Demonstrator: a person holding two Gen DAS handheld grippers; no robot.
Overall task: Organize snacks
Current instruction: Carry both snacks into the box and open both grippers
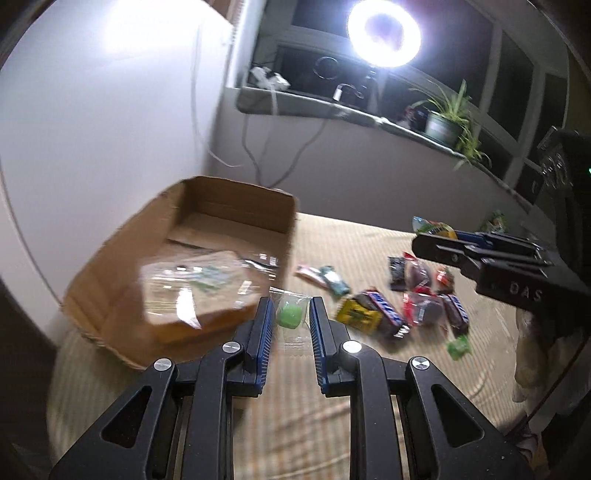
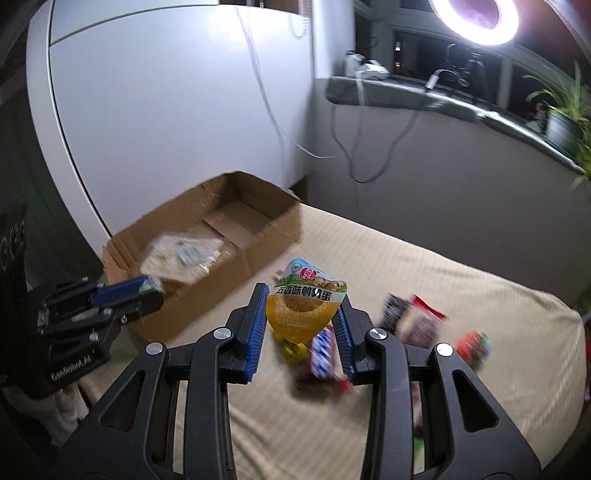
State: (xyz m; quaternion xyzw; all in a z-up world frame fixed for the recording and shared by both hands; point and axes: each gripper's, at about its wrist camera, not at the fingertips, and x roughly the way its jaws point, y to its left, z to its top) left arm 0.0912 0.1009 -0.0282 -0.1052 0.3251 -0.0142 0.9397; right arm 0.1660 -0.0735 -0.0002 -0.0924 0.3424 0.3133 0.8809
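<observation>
My left gripper [image 1: 291,307] is shut on a green candy in a clear wrapper [image 1: 289,313], held beside the near right corner of an open cardboard box [image 1: 110,275]. A pale snack pack [image 1: 192,291] lies in the box. My right gripper [image 2: 303,301] is shut on a yellow quail-egg snack pouch [image 2: 307,306] and holds it above a pile of loose snacks [image 1: 406,302] on the beige bedcover [image 1: 369,236]. The right gripper also shows in the left wrist view [image 1: 443,240], and the left gripper in the right wrist view [image 2: 147,290].
A white cabinet [image 2: 166,92] stands behind the box. A window ledge [image 1: 332,107] carries cables, a ring light [image 1: 384,31] and a potted plant [image 1: 447,118]. A blue-and-white bar [image 2: 323,350] and a red pack [image 2: 472,345] lie under and right of the right gripper.
</observation>
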